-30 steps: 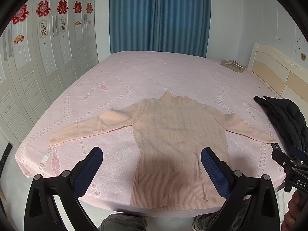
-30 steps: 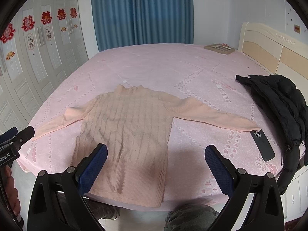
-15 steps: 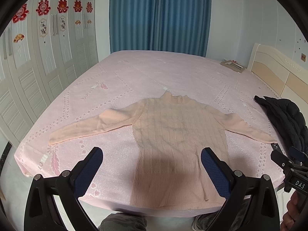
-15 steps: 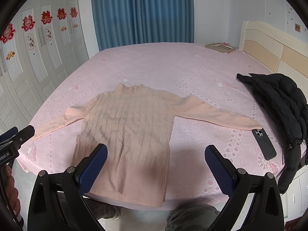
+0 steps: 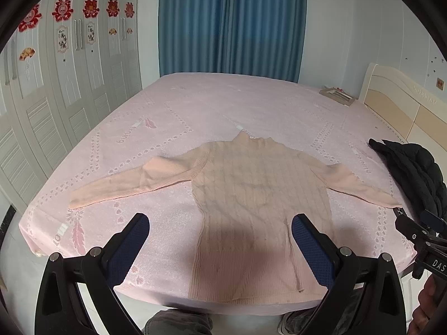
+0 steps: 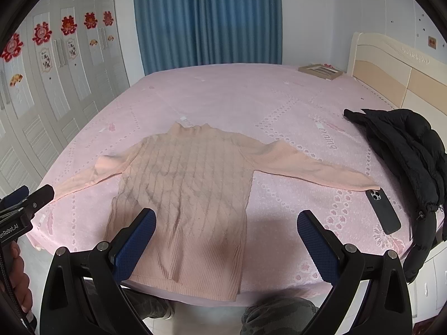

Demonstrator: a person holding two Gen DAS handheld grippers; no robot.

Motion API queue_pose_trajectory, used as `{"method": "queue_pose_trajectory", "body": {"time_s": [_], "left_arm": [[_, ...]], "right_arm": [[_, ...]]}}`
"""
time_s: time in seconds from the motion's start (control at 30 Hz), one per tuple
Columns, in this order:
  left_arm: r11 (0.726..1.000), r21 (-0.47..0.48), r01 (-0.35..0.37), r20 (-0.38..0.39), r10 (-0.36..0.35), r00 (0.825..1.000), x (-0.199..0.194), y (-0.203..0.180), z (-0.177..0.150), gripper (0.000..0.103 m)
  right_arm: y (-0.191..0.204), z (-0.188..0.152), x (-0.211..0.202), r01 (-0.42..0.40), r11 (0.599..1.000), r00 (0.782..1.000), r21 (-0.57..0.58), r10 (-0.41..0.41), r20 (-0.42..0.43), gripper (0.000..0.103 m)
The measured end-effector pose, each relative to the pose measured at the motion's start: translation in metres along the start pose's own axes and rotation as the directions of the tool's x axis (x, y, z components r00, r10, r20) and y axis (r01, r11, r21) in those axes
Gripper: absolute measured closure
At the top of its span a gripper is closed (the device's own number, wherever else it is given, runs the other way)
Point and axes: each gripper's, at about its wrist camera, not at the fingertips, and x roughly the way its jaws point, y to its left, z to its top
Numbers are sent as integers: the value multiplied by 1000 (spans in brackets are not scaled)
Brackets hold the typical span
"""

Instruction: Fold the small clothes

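Here we hold the left gripper [image 5: 220,247] and right gripper [image 6: 226,241] spread wide and empty above the bed's [image 5: 195,111] near edge. Their bases are cut off by the frame. The other tool's label reads only "DAS". The pink sweater [image 6: 184,195] lies flat, sleeves out, hem at the mattress edge. A phone [image 6: 383,210] touches the right cuff, beside a black jacket [image 6: 405,150].
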Motion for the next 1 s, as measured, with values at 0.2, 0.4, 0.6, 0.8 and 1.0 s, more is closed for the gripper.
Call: {"method": "queue_pose_trajectory", "body": {"time_s": [0.2, 0.4, 0.6, 0.8, 1.0], "left_arm": [[1000, 7, 9, 10, -9, 1000, 3, 1, 0, 1], [999, -16, 27, 4, -27, 1000, 19, 11, -3, 1], [990, -89, 106, -64, -112, 992, 63, 38, -23, 1], [980, -191, 53, -151, -83, 985, 123, 88, -48, 2], [953, -304, -3, -162, -48, 986, 166, 159, -59, 4]], "right_arm": [[1, -1, 0, -2, 1000, 1000, 0, 2, 4, 3], [6, -1, 9, 18, 1000, 1000, -3, -18, 4, 3], [19, -2, 40, 22, 999, 999, -34, -23, -26, 3], [33, -16, 84, 60, 996, 998, -68, -62, -25, 4], [42, -21, 126, 40, 998, 996, -49, -44, -74, 7]]}}
